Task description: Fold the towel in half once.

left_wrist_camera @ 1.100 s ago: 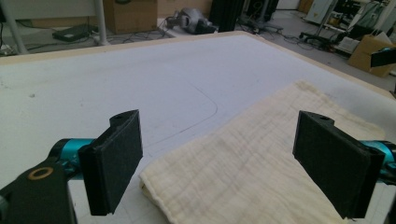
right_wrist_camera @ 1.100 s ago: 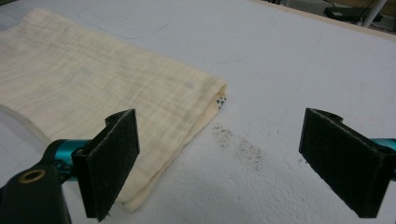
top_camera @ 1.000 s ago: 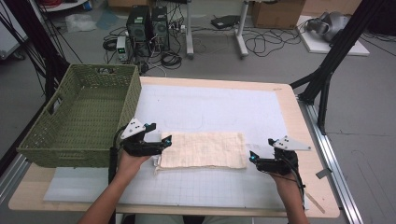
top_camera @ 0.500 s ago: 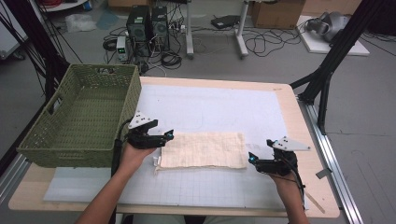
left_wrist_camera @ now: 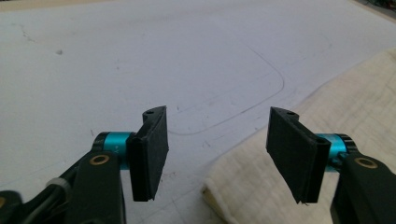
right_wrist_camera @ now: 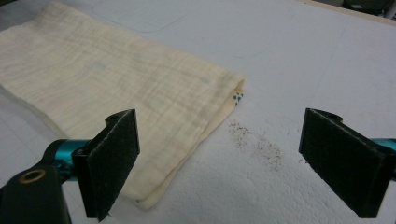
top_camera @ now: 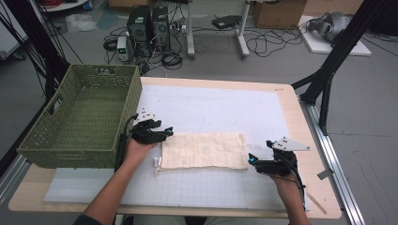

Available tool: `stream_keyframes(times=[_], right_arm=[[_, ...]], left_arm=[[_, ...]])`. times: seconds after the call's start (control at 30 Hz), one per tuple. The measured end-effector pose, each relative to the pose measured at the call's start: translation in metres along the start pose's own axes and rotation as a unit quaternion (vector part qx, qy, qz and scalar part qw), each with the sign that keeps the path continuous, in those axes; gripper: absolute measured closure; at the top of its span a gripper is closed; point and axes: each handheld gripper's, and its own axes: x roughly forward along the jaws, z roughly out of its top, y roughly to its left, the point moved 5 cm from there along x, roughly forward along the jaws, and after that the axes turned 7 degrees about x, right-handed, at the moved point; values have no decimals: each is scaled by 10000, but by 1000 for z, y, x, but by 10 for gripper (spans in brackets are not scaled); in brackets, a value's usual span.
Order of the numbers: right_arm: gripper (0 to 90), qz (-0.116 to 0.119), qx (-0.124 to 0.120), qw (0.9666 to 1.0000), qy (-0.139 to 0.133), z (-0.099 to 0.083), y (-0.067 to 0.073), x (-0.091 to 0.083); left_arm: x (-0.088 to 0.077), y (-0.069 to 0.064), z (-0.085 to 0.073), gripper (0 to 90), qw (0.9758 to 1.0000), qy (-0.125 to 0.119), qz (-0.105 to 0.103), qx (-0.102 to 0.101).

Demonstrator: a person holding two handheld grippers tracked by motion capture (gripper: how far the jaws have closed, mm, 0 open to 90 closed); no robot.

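Left gripper (top_camera: 165,133): jaws apart and just now closing in, with nothing pressed between the pads; in the left gripper view the cloth's corner lies low between the two jaws, nearer the right-hand one, and the pads stand clear of it.
Left gripper's place: at the cloth's left end, its far corner, just beside the basket's near right corner in the high view.
Left hand (top_camera: 136,149): comes in from the bottom edge, forearm slanting up toward the gripper.
Right gripper (top_camera: 254,161): jaws spread wide, released — nothing between the pads; in the right gripper view the left-hand jaw stands over the cloth's edge, the other over bare mat.
Right gripper's place: at the cloth's right end, near corner, with the grey plate on top of it.
Cloth (top_camera: 204,150): cream, folded flat into a long strip, lying on the mat between the two grippers; its layers show at the open end in the right gripper view (right_wrist_camera: 116,79).
Mat (top_camera: 225,108): white, faintly gridded, covering most of the table — a few dark specks lie just beside the cloth's end.
Basket (top_camera: 82,117): green, woven, on the table's left side, well apart from the right gripper.
Table (top_camera: 293,105): pale wood edge around the mat.
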Motion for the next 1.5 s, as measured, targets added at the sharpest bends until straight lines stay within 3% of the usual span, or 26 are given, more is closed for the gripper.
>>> stream_keyframes(times=[0.27,0.77,1.13,1.27,1.37,1.5], right_arm=[[116,11,7,10000,9,0,0,0],[115,22,-2,10000,18,-1,0,1],[116,25,27,10000,24,-1,0,0],[116,29,22,10000,23,-1,0,0],[116,23,36,10000,28,-1,0,0],[116,23,44,10000,12,-1,-1,-1]], left_arm=[[8,-4,-8,440,9992,355,-72,157],[8,-4,-10,500,9987,452,-132,190],[10,-6,-14,659,9970,643,-225,365],[9,-7,-14,765,9966,644,-245,449],[8,-8,-13,847,9967,595,-221,516],[4,-7,-13,860,9976,443,-225,489]])
